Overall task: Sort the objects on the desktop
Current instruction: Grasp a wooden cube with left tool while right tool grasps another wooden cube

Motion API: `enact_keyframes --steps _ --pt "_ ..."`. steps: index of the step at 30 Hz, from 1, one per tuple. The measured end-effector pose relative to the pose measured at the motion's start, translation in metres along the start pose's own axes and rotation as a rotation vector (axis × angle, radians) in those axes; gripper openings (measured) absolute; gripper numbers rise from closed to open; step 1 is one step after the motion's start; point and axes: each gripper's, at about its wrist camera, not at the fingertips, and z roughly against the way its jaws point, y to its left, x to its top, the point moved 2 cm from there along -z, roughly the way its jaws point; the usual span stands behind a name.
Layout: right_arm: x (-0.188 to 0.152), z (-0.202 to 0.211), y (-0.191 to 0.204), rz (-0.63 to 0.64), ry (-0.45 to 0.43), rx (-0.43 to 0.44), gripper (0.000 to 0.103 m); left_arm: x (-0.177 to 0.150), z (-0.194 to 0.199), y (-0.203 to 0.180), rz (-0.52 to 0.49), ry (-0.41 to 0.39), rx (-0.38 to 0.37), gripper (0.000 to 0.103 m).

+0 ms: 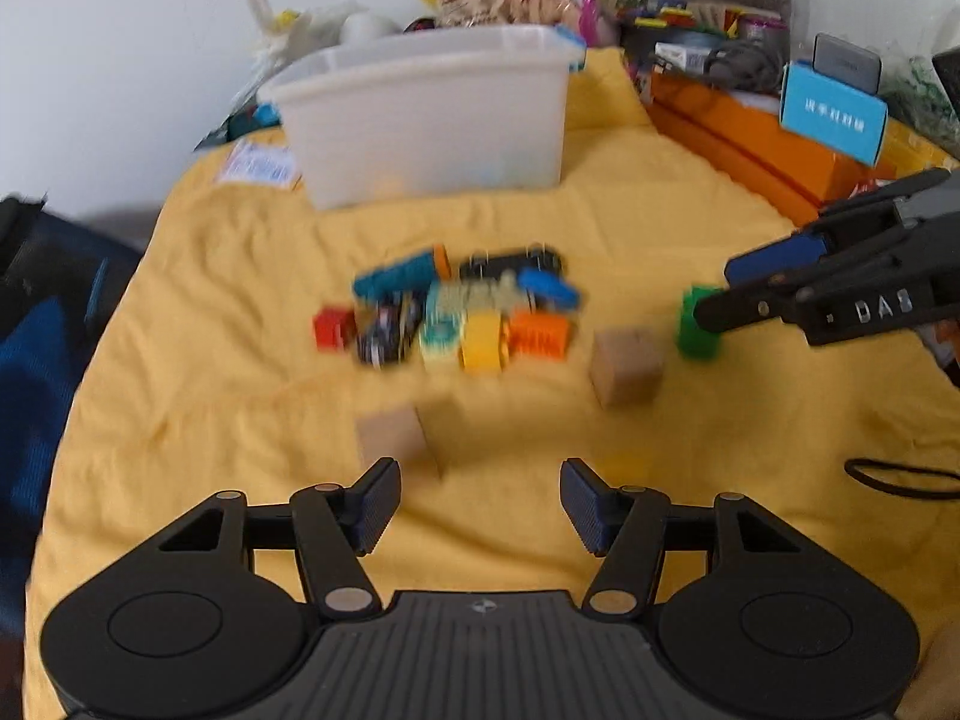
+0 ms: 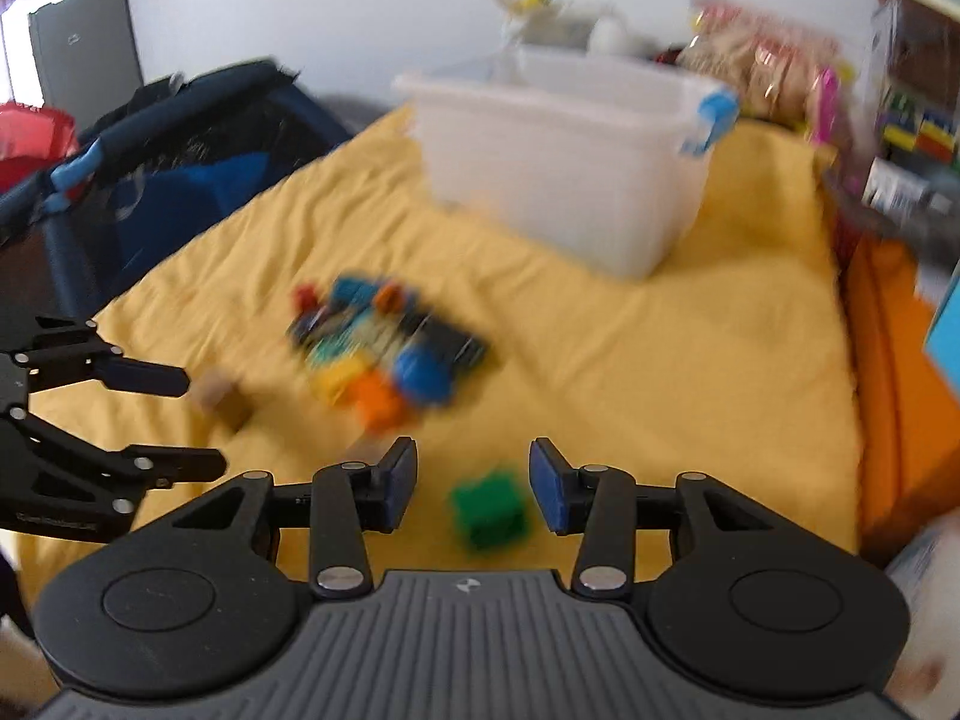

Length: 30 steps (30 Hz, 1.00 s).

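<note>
The right tool (image 2: 473, 483) is spread wide, and the green block (image 2: 491, 513) sits on the yellow cloth (image 2: 690, 372) between its two fingers, nearer the right pad than the left; whether either pad touches it cannot be told through the blur. The left tool (image 1: 480, 507) is spread as well and holds nothing. A tan wooden cube (image 1: 396, 438) lies just beyond its left finger, not between the pads.

The step in hand looks like the right tool taking the green block. To do it well, centre the block between the pads before closing, so the right pad does not shove it sideways across the loose cloth. Come low enough that the pads meet the block's flat sides, but stay clear of the cloth, which is wrinkled and could get pinched along with it. Close steadily and lift straight up.

Farther out, a second tan cube (image 1: 627, 363) rests to the left of the green block, apart from it. Beyond that, a tight pile of coloured pieces (image 1: 456, 312) lies mid-worktop. The translucent white bin (image 1: 432, 114) stands at the far side, the likely place for sorted items. Carry the block over its rim with height to spare.
</note>
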Motion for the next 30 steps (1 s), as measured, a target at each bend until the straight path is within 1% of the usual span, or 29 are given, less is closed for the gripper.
enact_keyframes --steps 2,4,6,8,9,11,12,13,14,15,17,21,25,27,28,30 --pt "-0.006 -0.002 0.008 0.008 0.024 0.029 0.045 -0.007 0.003 -0.002 0.021 0.003 0.004 0.063" --pt "-0.008 -0.002 0.017 0.031 0.027 0.054 0.046 -0.008 0.004 -0.001 0.016 -0.01 0.025 0.063" --pt "-0.006 -0.003 0.025 0.065 0.02 0.059 0.046 0.0 0.001 0.002 0.027 -0.03 0.053 0.063" --pt "-0.002 -0.005 0.03 0.087 0.016 0.049 0.046 0.006 -0.008 0.009 0.056 -0.034 0.084 0.063" --pt "0.0 -0.006 0.032 0.089 0.012 0.044 0.046 0.01 -0.014 0.01 0.07 -0.036 0.092 0.065" --pt "0.001 -0.009 0.033 0.082 0.009 0.033 0.047 0.016 -0.031 0.015 0.103 -0.009 0.108 0.065" --pt "0.001 -0.011 0.034 0.077 0.013 0.024 0.047 0.018 -0.04 0.018 0.12 0.011 0.103 0.064" --pt "0.002 -0.013 0.035 0.073 0.019 0.012 0.047 0.017 -0.048 0.02 0.14 0.029 0.089 0.059" --pt "0.002 -0.015 0.036 0.074 0.021 0.009 0.047 0.016 -0.053 0.022 0.16 0.049 0.082 0.05" --pt "0.002 -0.016 0.037 0.077 0.022 0.01 0.047 0.014 -0.05 0.024 0.176 0.032 0.069 0.033" --pt "0.002 -0.02 0.041 0.087 0.026 0.008 0.047 0.01 -0.042 0.021 0.162 0.031 0.039 0.032" --pt "0.002 -0.029 0.044 0.065 0.041 -0.001 0.047 -0.012 -0.021 0.014 0.157 0.043 0.016 0.033" --pt "0.006 -0.042 0.04 0.023 0.06 -0.058 0.048 -0.027 -0.003 0.012 0.182 0.044 0.009 0.033" --pt "0.007 -0.051 0.038 0.01 0.082 -0.049 0.052 -0.031 0.0 0.013 0.19 0.047 0.009 0.033" --pt "0.006 -0.055 0.038 0.009 0.09 -0.036 0.055 -0.033 0.0 0.014 0.192 0.05 0.014 0.033" --pt "0.005 -0.063 0.038 0.014 0.106 -0.022 0.055 -0.036 0.001 0.014 0.189 0.049 0.019 0.034"
